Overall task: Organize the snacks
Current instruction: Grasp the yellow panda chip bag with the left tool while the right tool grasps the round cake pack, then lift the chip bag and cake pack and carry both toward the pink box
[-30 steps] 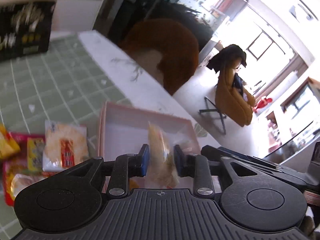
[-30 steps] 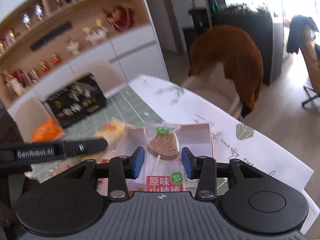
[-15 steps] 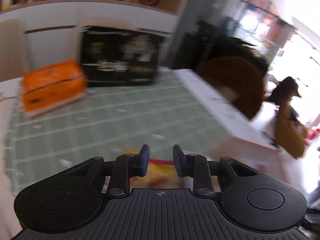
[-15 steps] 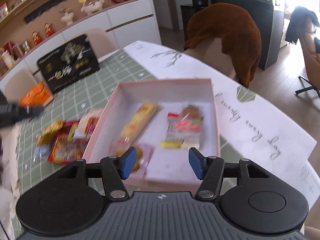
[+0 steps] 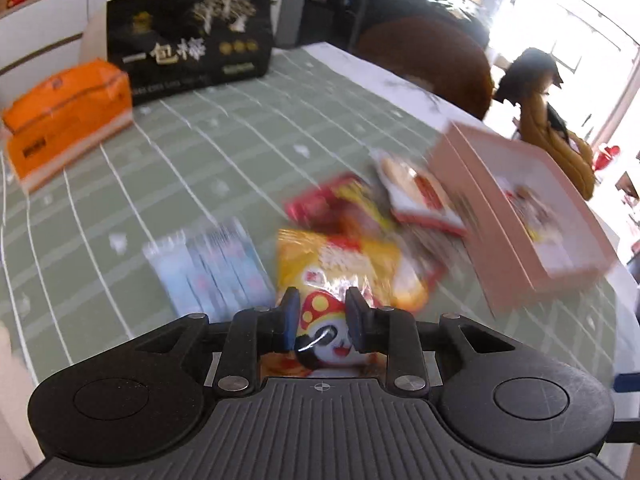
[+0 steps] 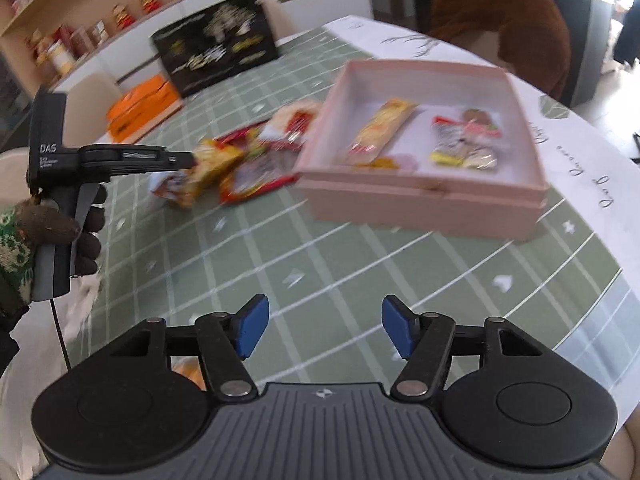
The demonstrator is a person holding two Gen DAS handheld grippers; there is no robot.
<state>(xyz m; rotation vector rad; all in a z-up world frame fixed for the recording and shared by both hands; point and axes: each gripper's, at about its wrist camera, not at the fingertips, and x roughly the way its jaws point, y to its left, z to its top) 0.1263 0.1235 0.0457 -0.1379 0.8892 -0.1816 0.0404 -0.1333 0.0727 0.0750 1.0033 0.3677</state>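
Observation:
A pink box (image 6: 420, 200) stands on the green checked cloth, with a long yellow packet (image 6: 380, 130) and a lollipop packet (image 6: 466, 140) lying inside. To its left is a pile of loose snacks (image 6: 248, 164). My left gripper (image 5: 323, 314) hovers over the pile with a narrow gap between its pads. A yellow mushroom-print packet (image 5: 336, 264) lies flat under that gap, wider than the gap. A red packet (image 5: 328, 204), a white cracker packet (image 5: 416, 192) and a pale blue packet (image 5: 208, 268) lie around it. My right gripper (image 6: 324, 328) is over bare cloth, jaws opening, nothing between them.
A black printed box (image 5: 188, 36) and an orange pack (image 5: 68, 116) sit at the far side of the table. A brown-draped chair (image 6: 508, 24) stands beyond the table's white right part. A gloved hand (image 6: 48, 232) holds the left gripper's handle at the left.
The right gripper let the lollipop packet go into the pink box, opened and pulled back toward me. The left gripper left the box and swung left, down over the snack pile.

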